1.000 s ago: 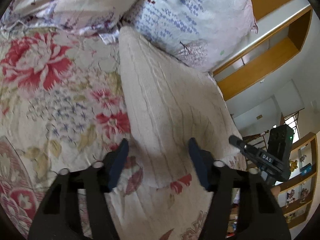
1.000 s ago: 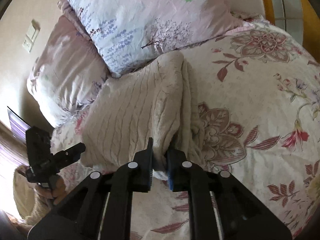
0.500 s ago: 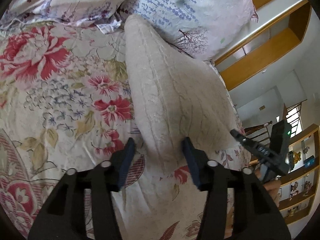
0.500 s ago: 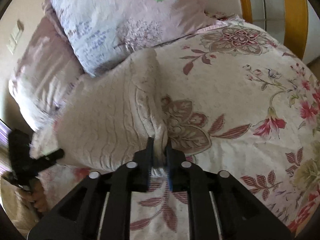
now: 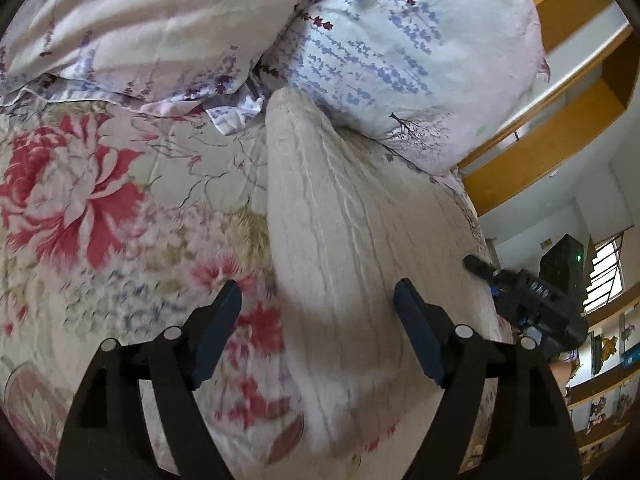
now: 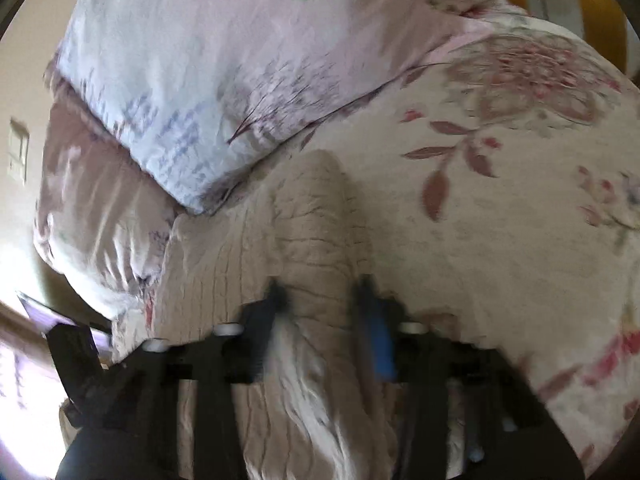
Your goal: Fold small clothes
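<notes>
Seemingly one fold is done: the knit (image 5: 344, 240) lies doubled on the quilt (image 5: 100, 200), its far end at twelve o'clock against the pillow (image 5: 400, 40). The left gripper (image 5: 318, 320) is opening, its jaws wide either side of the near end, pads off the cloth. The right gripper (image 6: 320, 300), blurred, stands part open astride a ridge of knit; whether it pinches, I cannot tell. Further folds likely remain.

The left gripper (image 5: 318, 316) is opening its jaws above the cream knitted garment (image 5: 340, 240), and the pads do not press it. The garment lies on the floral bedspread (image 5: 100, 208), reaching a lavender pillow (image 5: 400, 48).
</notes>
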Demonstrator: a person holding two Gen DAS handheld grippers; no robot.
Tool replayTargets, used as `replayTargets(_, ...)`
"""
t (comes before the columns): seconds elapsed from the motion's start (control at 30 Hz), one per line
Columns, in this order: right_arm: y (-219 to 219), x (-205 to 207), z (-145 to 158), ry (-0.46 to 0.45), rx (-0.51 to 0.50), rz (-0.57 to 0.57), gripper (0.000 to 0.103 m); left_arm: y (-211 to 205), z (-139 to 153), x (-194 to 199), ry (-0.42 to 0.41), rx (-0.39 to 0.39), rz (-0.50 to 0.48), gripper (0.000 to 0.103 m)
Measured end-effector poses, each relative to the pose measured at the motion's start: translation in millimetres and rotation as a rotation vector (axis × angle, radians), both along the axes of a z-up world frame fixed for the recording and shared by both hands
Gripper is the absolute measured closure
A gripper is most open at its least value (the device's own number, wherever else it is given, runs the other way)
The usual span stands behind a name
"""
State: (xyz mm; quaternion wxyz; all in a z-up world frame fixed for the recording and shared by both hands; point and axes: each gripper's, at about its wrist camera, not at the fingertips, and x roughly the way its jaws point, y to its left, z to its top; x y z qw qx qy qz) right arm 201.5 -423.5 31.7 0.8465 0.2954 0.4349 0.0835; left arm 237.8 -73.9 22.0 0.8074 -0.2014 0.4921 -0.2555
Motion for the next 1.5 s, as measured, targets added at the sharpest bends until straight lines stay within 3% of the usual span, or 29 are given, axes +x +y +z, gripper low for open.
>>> replayTargets(0.07, 8, -4, 8, -0.062, -0.081, -0.002, 0.088, -4, 0, 3, 0.002, 0.001, -0.008, 0.024)
replayTargets(0.17, 0, -16, 17, -0.132, -0.117, -0.07, 0.093, -12, 2, 7, -0.002, 0.01, -0.019, 0.024)
replayTargets(0.37, -5, -7, -8, -0.031, -0.192, -0.116, 0.091, -22, -3, 7, -0.008, 0.015, -0.036, 0.022)
replayTargets(0.47, 0, -10, 6, -0.038, -0.235, -0.125, 0.081, -18, -4, 6, 0.001, 0.006, -0.028, 0.022)
replayTargets(0.53, 0, -21, 20, -0.1, -0.245, -0.153, 0.071, -14, -2, 3, -0.004, 0.002, -0.026, 0.022)
replayTargets(0.67, 14, -35, 43, -0.216, -0.266, -0.119, 0.069, -14, 2, 3, -0.016, 0.004, -0.026, 0.022)
replayTargets(0.77, 27, -30, 38, -0.197, -0.287, -0.038, 0.065, -16, 2, 2, -0.013, 0.006, -0.033, 0.022)
replayTargets(0.87, 37, -12, 2, -0.029, -0.345, 0.013, 0.06, -20, -2, 2, -0.004, 0.004, -0.035, 0.02)
replayTargets(0.9, 38, -15, -1, -0.08, -0.366, 0.001, 0.058, -20, -3, 2, -0.001, 0.002, -0.036, 0.02)
replayTargets(1.0, 25, -13, 5, -0.049, -0.281, 0.003, 0.057, -20, -5, 3, 0.002, -0.006, -0.039, 0.02)
replayTargets(1.07, 10, -16, 13, -0.058, -0.176, -0.018, 0.043, -18, -5, 5, 0.006, -0.019, -0.039, 0.02)
replayTargets(1.1, -1, -18, 17, -0.07, -0.117, -0.04, 0.029, -18, -5, 6, 0.009, -0.028, -0.039, 0.02)
replayTargets(1.13, -10, -19, 19, -0.074, -0.084, -0.063, 0.027, -17, -6, 7, 0.012, -0.038, -0.04, 0.02)
replayTargets(1.37, -41, 8, -13, 0.064, 0.138, -0.061, 0.027, -16, -16, 19, 0.073, -0.12, -0.044, 0.02)
replayTargets(1.5, -35, 13, -23, 0.08, 0.199, -0.033, 0.027, -16, -18, 22, 0.086, -0.158, -0.045, 0.021)
